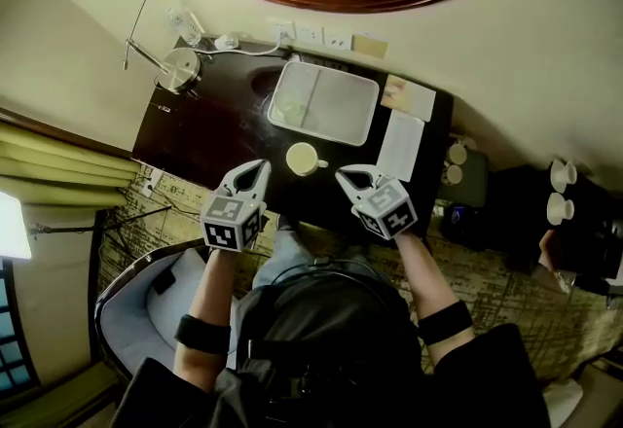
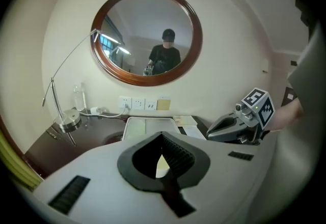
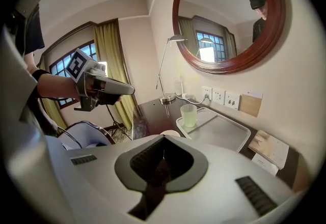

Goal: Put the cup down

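Both closed, empty: left gripper point(image 1: 261, 167), right gripper point(image 1: 344, 175), near cup point(image 1: 303, 160) on desk point(image 1: 209, 129).

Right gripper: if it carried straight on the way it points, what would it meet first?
Probably the cream cup on the dark desk: the right gripper aims at it, and its rim shows just past the shut jaws. Depth is unclear.

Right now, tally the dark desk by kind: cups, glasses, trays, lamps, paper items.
white cup: 1
glass: 1
tray: 1
desk lamp: 1
paper items: 2
Total: 6
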Motion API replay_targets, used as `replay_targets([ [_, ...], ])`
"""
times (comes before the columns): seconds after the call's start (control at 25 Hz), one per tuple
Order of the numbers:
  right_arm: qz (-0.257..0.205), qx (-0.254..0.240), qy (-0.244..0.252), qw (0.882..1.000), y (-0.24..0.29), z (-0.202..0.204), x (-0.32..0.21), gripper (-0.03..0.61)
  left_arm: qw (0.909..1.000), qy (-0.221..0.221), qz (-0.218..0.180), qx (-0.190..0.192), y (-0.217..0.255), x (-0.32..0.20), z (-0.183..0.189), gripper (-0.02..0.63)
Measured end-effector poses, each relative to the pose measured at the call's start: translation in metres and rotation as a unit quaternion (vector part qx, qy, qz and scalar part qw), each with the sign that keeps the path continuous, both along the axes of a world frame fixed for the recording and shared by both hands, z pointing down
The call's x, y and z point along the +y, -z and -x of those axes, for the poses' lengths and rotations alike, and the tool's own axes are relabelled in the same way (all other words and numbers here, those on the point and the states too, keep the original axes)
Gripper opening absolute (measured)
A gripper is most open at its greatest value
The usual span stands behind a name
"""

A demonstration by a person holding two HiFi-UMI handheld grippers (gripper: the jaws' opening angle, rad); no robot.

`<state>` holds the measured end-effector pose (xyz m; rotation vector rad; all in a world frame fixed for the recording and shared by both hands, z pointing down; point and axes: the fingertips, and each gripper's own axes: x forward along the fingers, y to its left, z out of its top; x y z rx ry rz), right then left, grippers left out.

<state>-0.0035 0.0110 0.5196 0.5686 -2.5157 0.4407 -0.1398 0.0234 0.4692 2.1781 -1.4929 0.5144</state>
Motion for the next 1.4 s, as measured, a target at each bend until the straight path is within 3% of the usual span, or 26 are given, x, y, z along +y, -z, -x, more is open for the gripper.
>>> replay_targets([
  [0.32,-0.002,0.002,0.022,1.000,-0.012,-0.004,0.007,0.002,0.9998,0.013,-0.004,-0.016,-0.003,0.019,-0.006,0.000],
  [0.64,0.024,0.004,0.039,0.999,-0.033,-0.003,0.021,0.003,0.9989,0.044,-0.004,0.016,-0.006,0.026,-0.002,0.000],
  [0.88,0.016,0.024,0.053,0.998,-0.056,-0.001,0.021,0.044,0.9989,0.042,0.016,0.013,-0.023,0.031,-0.006,0.000],
  [1.2,-0.006,0.046,0.075,0.996,-0.107,0.005,0.010,0.253,0.9976,0.057,0.039,0.000,-0.055,0.035,-0.012,0.000],
  [1.28,-0.015,0.046,0.084,0.995,-0.117,0.009,0.004,0.335,0.9972,0.061,0.043,-0.002,-0.064,0.035,-0.013,0.000],
  [1.4,-0.025,0.043,0.099,0.994,-0.133,0.019,-0.004,0.390,0.9963,0.069,0.052,-0.002,-0.077,0.037,-0.014,0.000],
])
